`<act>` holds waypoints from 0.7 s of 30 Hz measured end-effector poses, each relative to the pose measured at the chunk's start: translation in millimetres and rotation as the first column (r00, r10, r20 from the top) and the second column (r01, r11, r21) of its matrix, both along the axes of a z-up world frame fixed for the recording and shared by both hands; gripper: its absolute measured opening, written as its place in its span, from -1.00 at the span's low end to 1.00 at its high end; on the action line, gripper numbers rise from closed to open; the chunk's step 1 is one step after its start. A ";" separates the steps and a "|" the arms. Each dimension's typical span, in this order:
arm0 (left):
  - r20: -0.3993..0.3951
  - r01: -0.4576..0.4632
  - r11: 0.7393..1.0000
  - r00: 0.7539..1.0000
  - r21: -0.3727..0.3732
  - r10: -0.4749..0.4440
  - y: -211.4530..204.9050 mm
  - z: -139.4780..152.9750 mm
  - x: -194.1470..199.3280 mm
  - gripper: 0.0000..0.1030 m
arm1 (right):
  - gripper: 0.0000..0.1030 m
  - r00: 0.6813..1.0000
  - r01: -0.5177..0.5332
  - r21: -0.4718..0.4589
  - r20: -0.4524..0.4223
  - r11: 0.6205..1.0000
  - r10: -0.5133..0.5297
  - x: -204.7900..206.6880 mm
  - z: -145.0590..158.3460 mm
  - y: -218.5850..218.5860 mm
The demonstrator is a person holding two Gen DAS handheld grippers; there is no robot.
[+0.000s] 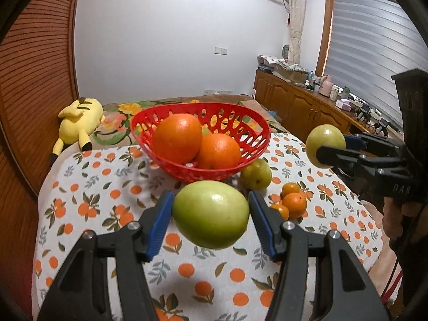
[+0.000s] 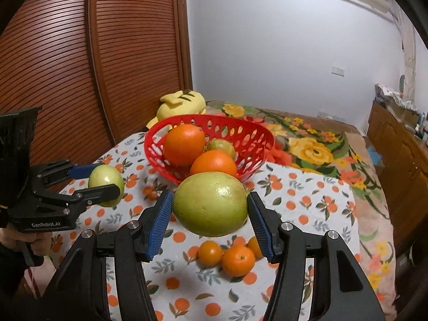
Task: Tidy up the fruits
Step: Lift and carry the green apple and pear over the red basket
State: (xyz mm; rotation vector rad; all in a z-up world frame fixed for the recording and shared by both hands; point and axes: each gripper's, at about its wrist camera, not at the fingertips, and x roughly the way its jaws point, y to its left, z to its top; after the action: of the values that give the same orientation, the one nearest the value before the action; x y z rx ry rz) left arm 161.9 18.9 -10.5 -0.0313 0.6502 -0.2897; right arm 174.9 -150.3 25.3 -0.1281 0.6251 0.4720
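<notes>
Left gripper (image 1: 210, 215): jaws closed on a green fruit (image 1: 211, 214), held between the two blue pads (image 1: 160, 223) and raised clear of the tablecloth (image 1: 88, 187). The same gripper appears at the left edge of the right wrist view (image 2: 105, 180), where its fruit (image 2: 106, 184) hangs above the cloth, left of the basket.

Right gripper (image 2: 210, 215): jaws closed on a second green fruit (image 2: 210, 203), likewise pinched between blue pads (image 2: 160, 223) and off the table. From the left wrist view it enters at the right (image 1: 327, 144), carrying its fruit (image 1: 325, 144) level with the basket rim.

Red basket (image 1: 149, 144): stands on the cloth just beyond both grippers. It contains two oranges, a larger one (image 1: 177, 137) and a smaller one (image 1: 218, 150), touching each other.

Differences between views: the right wrist view shows a green fruit in the basket (image 2: 221, 147) behind the oranges; the left wrist view shows only a sliver of it. The left wrist view shows another green fruit on the cloth (image 1: 256, 174), just beside the basket's right side; it is hidden in the right wrist view. Three small oranges sit clustered on the cloth, seen in both views (image 1: 293, 200) (image 2: 230, 254).

A yellow plush toy (image 1: 79, 123) lies beyond the table.
</notes>
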 end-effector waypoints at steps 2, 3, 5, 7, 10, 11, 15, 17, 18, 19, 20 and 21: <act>0.001 0.006 1.000 1.000 0.008 -0.006 -3.3 0.3 5.6 0.11 | 0.13 1.000 0.001 0.003 0.003 1.000 -0.001 4.6 2.3 -0.5; -0.001 0.009 1.000 1.000 0.017 -0.009 -5.4 0.2 9.3 0.11 | 0.13 1.000 -0.002 0.001 0.006 1.000 0.002 7.4 3.6 0.1; 0.002 0.012 1.000 1.000 0.026 -0.012 -8.5 0.3 13.0 0.11 | 0.13 1.000 -0.007 -0.008 0.016 1.000 0.007 11.5 5.4 2.3; 0.003 0.014 0.999 1.000 0.031 -0.014 -10.3 1.0 18.8 0.11 | 0.13 1.000 -0.011 -0.013 0.023 1.000 0.012 16.2 6.6 4.6; 0.010 0.018 0.999 1.000 0.031 -0.018 -12.7 3.8 26.9 0.11 | 0.13 1.000 -0.018 -0.022 0.022 1.000 0.019 26.5 5.7 10.0; 0.012 0.019 0.999 1.000 0.031 -0.019 -13.4 4.6 29.4 0.11 | 0.13 1.000 -0.021 -0.028 0.022 0.999 0.022 30.1 4.8 11.3; 0.017 0.023 0.999 1.000 0.035 -0.024 -16.6 7.0 41.6 0.11 | 0.13 0.999 -0.031 -0.052 0.018 0.998 0.032 43.3 -1.6 17.8; 0.017 0.024 0.999 1.000 0.036 -0.024 -17.3 7.7 46.7 0.11 | 0.13 0.999 -0.032 -0.059 0.012 0.998 0.032 51.2 -5.3 19.8; 0.016 0.025 0.999 1.000 0.038 -0.025 -18.3 7.9 50.3 0.11 | 0.13 0.999 -0.034 -0.061 0.007 0.998 0.034 55.9 -7.0 20.6; 0.016 0.025 0.999 1.000 0.040 -0.026 -18.4 7.6 52.6 0.11 | 0.13 0.999 -0.036 -0.065 0.003 0.997 0.036 60.4 -8.6 21.3; 0.015 0.025 0.999 1.000 0.042 -0.026 -18.9 7.4 55.6 0.11 | 0.13 0.999 -0.036 -0.070 0.000 0.997 0.036 63.9 -9.6 22.4; 0.015 0.025 0.999 1.000 0.043 -0.026 -19.3 7.3 57.9 0.11 | 0.13 0.999 -0.036 -0.075 -0.002 0.997 0.036 68.4 -10.8 23.1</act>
State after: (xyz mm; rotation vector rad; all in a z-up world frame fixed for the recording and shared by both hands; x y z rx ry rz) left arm 219.8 -0.4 -3.2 0.0206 0.6420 -0.2999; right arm 243.3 -127.2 14.6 -0.2109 0.6424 0.4830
